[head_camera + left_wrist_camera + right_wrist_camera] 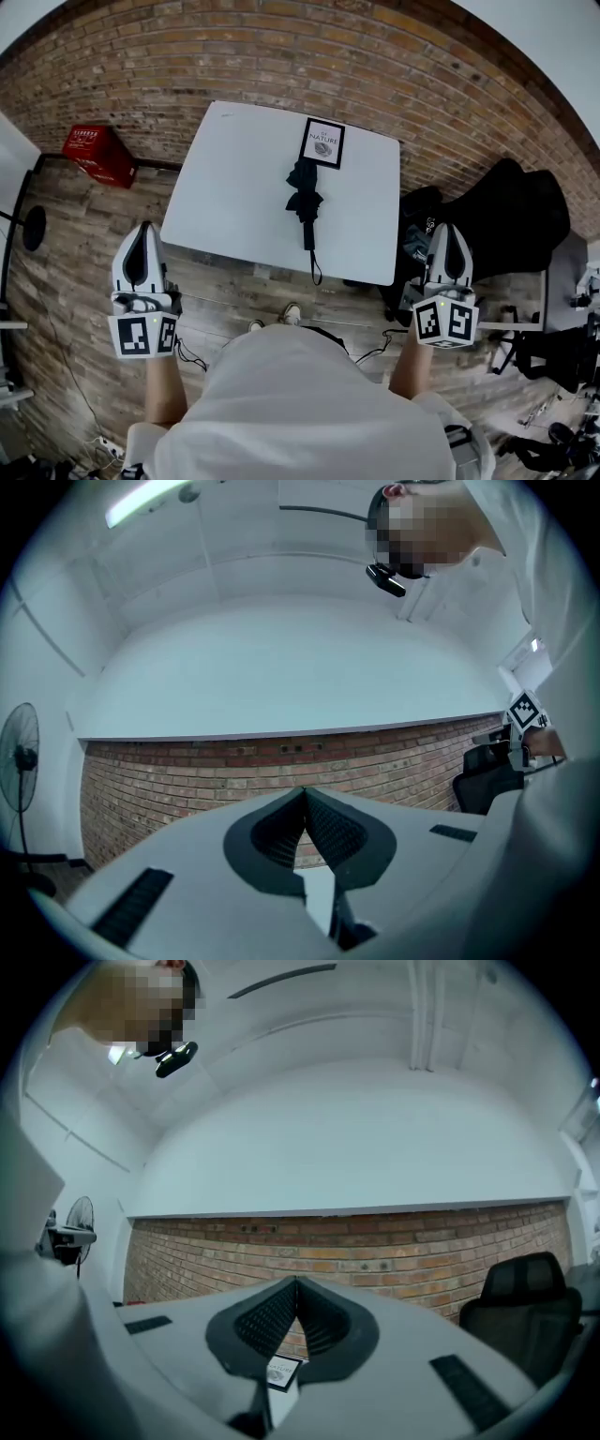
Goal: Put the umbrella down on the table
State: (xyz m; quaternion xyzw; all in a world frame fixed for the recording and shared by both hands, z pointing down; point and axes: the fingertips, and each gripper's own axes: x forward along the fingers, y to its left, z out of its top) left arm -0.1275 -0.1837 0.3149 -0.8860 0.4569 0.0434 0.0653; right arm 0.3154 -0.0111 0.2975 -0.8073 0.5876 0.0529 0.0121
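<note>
The white table carries the task's thing already: the umbrella lies folded along its middle, right of centre, tip end toward the far edge and handle toward the near edge, so the job looks done and what remains is not to undo it. To the right of the table stands a black chair draped with dark gear, and the right gripper hovers just beside it, short of the near right corner; a careless swing there could knock into that clutter. The left gripper hangs off the near left corner, well apart from the umbrella. Both grippers have their jaws pressed together with nothing between them, each seen plainly in its own gripper view, so neither has any hold on the umbrella and it rests by its own weight alone. Its canopy looks loosely bunched rather than strapped tight, so I judge it could sag open or roll if the table is bumped. At the far edge a card lies touching or just beside the umbrella's tip; a shove along the umbrella's length would likely push it off. The smallest hazard is the likeliest: the strap trails to the near edge and seems to hang just over it, right in front of the person, where a passing gripper or sleeve could snag it and drag the umbrella to the floor
</note>
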